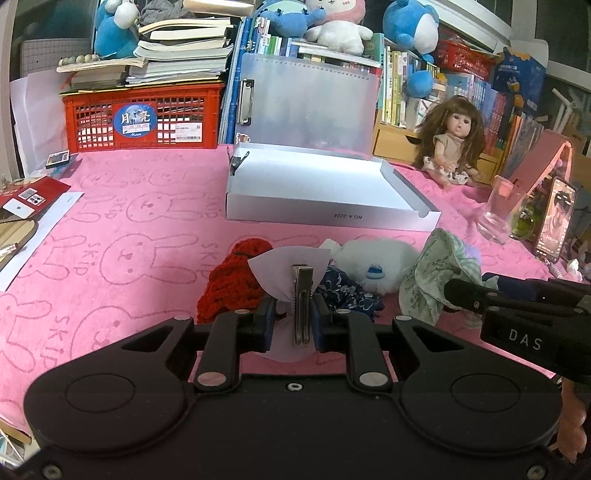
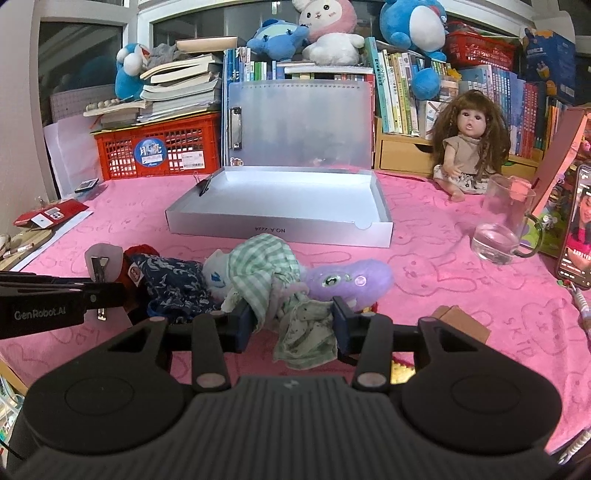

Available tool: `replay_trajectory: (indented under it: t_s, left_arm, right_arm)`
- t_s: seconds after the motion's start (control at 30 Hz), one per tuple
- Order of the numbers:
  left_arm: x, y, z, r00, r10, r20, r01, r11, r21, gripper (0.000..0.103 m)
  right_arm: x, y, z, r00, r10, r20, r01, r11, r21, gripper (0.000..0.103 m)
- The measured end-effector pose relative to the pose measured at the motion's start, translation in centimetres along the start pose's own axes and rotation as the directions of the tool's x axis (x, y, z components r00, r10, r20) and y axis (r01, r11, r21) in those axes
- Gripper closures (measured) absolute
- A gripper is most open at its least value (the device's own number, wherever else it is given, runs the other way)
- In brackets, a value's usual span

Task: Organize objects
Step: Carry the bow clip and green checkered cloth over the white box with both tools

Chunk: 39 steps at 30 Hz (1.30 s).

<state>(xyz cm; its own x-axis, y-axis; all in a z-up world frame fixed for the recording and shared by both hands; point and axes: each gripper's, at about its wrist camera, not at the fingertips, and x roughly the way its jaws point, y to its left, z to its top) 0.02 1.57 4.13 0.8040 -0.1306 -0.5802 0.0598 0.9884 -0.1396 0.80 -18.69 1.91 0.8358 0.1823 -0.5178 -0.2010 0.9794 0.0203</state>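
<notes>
A: Looking at the left gripper, bottom center of its view — jaws clenched on a metal clip with white paper.

B: Yep. Right gripper is grasping green checked cloth, mid-frame, beside the purple plush. White box sits open behind.

A home, likely a child's room or study corner. Ahead of the hand-held gripper a table wears a pink bunny-print towel; behind it stand packed bookshelves, plush toys, a doll, a red crate under stacked books.
</notes>
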Motion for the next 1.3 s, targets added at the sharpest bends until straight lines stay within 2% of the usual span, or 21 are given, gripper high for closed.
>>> replay_trajectory:
  t_s: [0.7, 1.3]
  left_arm:
    - [0.9, -0.2, 3.9, 0.998, -0.046, 0.037, 0.046, 0.999, -0.008, 0.084]
    - [3.2, -0.2, 6.5, 0.996, -0.085, 0.023, 0.085, 0.996, -0.025, 0.084]
  right_arm:
    - [-0.3, -1.2, 1.9, 0.998, -0.017, 0.057, 0.015, 0.999, 0.032, 0.055]
    - [1.3, -3.2, 4.0, 0.997, -0.018, 0.074, 0.01, 0.993, 0.116, 0.055]
